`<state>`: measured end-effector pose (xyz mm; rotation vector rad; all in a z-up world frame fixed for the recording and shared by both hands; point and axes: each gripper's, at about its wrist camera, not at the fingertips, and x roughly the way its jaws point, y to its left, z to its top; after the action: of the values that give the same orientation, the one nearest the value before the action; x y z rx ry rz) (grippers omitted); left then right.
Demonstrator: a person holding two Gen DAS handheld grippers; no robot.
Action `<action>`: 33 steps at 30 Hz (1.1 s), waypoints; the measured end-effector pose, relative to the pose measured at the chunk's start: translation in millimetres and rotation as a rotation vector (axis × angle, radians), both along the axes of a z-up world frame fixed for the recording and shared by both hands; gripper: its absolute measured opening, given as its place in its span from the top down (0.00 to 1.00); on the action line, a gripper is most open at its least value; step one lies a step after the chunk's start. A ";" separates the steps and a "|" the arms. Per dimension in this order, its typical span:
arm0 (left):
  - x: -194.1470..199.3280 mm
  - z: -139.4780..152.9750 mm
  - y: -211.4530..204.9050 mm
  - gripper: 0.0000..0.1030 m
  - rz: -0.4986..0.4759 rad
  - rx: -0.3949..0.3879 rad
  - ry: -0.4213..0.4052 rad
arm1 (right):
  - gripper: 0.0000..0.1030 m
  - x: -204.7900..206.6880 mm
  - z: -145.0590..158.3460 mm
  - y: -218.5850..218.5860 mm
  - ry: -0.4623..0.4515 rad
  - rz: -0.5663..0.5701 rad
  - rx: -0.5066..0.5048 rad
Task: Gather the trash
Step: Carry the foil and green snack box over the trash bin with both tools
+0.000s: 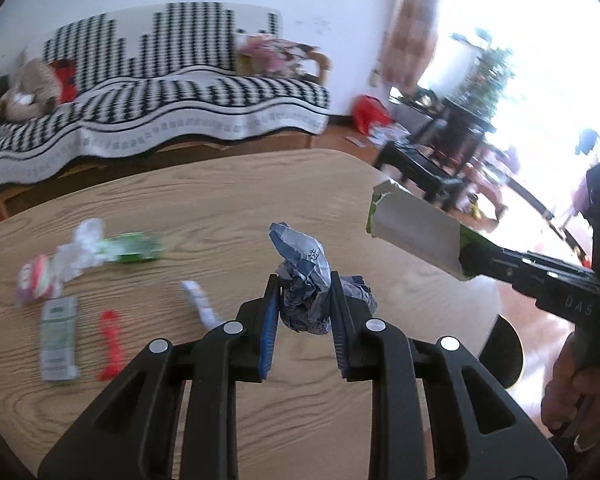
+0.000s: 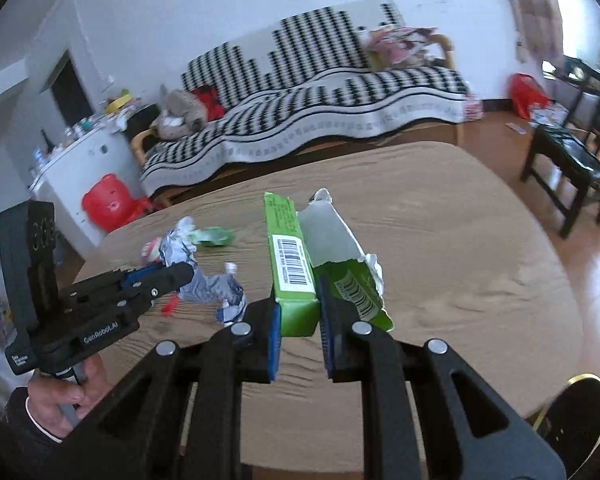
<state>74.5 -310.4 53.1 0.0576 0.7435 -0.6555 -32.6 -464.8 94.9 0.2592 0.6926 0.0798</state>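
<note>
Crumpled blue-grey paper (image 1: 304, 280) sits pinched between the blue pads of the left gripper (image 1: 304, 308), lifted clear of the wooden table (image 1: 227, 200); the jaws are nearly together, squeezing the wad so that it bulges out above and to the right of them. In the right wrist view the same wad (image 2: 211, 286) hangs from the tips of that tool, held by a hand (image 2: 65, 394) in a dark sleeve.

Beside it, the right gripper (image 2: 297, 316) has closed tight on a torn green carton (image 2: 293, 264), its ripped white flap standing open and a barcode facing up. From the left wrist view the carton (image 1: 416, 236) juts out above the table's right edge.

More litter lies on the tabletop to the left: a green wrapper (image 1: 135, 248), a white crumpled scrap (image 1: 79, 248), a red-and-white packet (image 1: 37, 280), a pale flat packet (image 1: 58, 338), a small red plastic piece (image 1: 109, 344) and a white strip (image 1: 199, 304).

Behind the table stands a sofa under a black-and-white patterned cover (image 1: 159, 92), and a dark chair (image 2: 568, 160) off to the right.
</note>
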 end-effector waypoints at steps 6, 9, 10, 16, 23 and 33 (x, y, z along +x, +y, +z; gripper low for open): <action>-25.1 -2.9 -65.4 0.77 -0.122 0.007 0.007 | 0.84 -49.8 -1.0 -61.5 -0.006 -0.127 -0.003; -44.1 -3.0 -102.0 0.77 -0.189 0.010 0.002 | 0.84 -80.8 -6.3 -94.4 -0.002 -0.199 -0.002; -53.4 -4.0 -118.5 0.77 -0.220 0.013 -0.001 | 0.84 -89.0 -8.7 -104.2 0.000 -0.219 0.000; -90.5 -16.5 -181.2 0.77 -0.332 0.034 0.001 | 0.84 -146.0 -24.2 -163.3 0.017 -0.361 0.012; -125.3 -40.2 -252.6 0.77 -0.459 0.051 0.044 | 0.84 -205.0 -51.0 -224.8 0.078 -0.545 0.047; -174.3 -90.8 -339.0 0.77 -0.632 0.100 0.110 | 0.84 -271.9 -96.6 -288.6 0.198 -0.753 0.125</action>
<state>-99.8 -649.4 -37.7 0.3608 0.8694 -1.2290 -304.5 -753.4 -1.7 0.6394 0.7488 -0.6302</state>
